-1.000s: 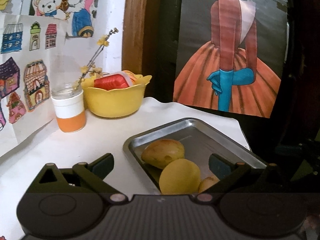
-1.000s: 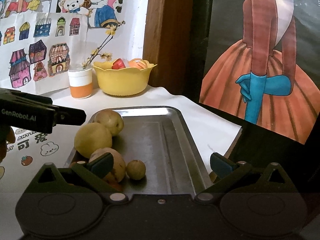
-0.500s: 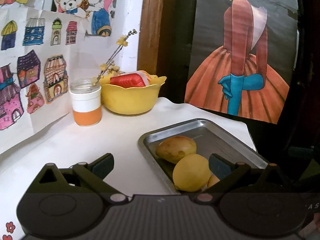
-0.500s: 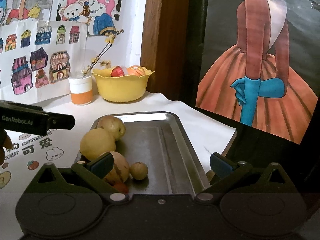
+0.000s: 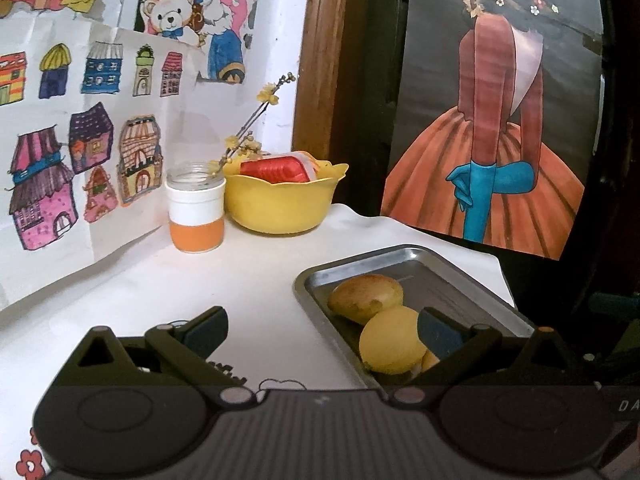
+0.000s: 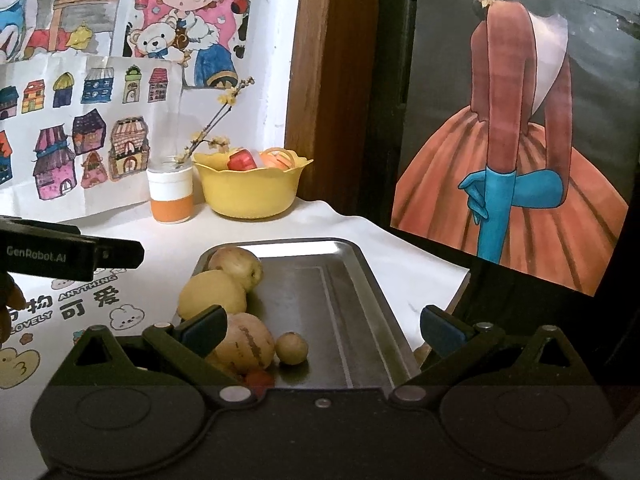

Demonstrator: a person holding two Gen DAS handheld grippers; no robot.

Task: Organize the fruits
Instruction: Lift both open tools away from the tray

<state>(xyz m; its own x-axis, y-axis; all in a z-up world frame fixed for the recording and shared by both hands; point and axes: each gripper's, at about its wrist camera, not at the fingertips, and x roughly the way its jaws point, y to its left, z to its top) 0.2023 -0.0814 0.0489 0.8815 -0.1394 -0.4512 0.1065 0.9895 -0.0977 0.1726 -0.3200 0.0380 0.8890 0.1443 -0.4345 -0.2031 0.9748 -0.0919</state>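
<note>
Both hand-held grippers are spread wide and hold nothing: the left hand-held gripper (image 5: 322,326) and the right hand-held gripper (image 6: 322,326). The fruits (image 6: 212,294) lie along the left edge of the metal tray (image 6: 352,300) on the surface (image 5: 224,280). A yellow bowl (image 6: 252,190) stands at the far edge.

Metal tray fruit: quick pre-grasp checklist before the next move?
1. Right gripper open, empty: ok.
2. Left gripper open, empty: ok.
3. Fruit reachable: small round fruit sits apart on the metal tray: ok.
4. Yellow fruit touches its neighbours, may roll: not ok.
5. Yellow bowl has room: cannot tell.
6. Jar beside bowl, clear of the path: ok.
</note>
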